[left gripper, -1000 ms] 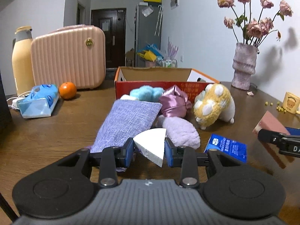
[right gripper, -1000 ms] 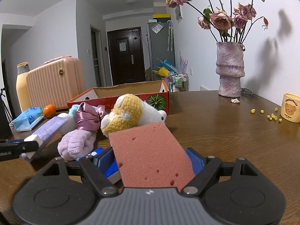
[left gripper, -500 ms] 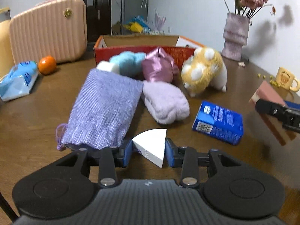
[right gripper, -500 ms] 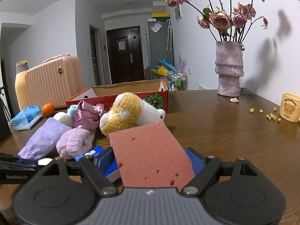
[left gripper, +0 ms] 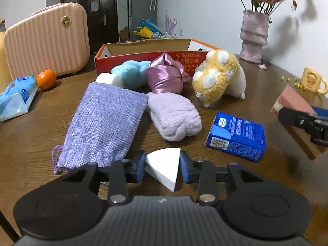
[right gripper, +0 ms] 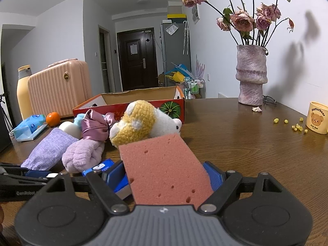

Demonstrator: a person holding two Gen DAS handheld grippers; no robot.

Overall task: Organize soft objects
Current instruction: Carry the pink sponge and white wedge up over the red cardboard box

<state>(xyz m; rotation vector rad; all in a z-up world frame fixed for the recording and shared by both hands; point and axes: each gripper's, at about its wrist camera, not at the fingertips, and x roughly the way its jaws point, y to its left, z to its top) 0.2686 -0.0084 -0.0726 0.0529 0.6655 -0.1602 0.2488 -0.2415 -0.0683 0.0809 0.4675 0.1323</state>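
Observation:
My left gripper (left gripper: 163, 169) is shut on a white wedge sponge (left gripper: 164, 167), held above the table in front of the pile. My right gripper (right gripper: 166, 173) is shut on a pink sponge (right gripper: 164, 166); it also shows at the right of the left wrist view (left gripper: 295, 100). The pile holds a lilac woven pouch (left gripper: 106, 123), a lilac fluffy sock (left gripper: 174, 115), a purple satin bundle (left gripper: 166, 75), a blue fluffy ball (left gripper: 131, 73), a white foam block (left gripper: 109, 80) and a yellow plush toy (left gripper: 219, 78). An open red cardboard box (left gripper: 147, 52) stands behind them.
A blue tissue packet (left gripper: 235, 136) lies right of the sock. An orange (left gripper: 46, 79), a blue wipes pack (left gripper: 17, 96) and a pink case (left gripper: 47, 39) are at the left. A vase (right gripper: 251, 73) and a yellow mug (right gripper: 317, 121) stand at the right.
My left gripper has risen and tilted down over the pile, then eased closer, still holding the white sponge. My right gripper with the pink sponge has hardly moved.

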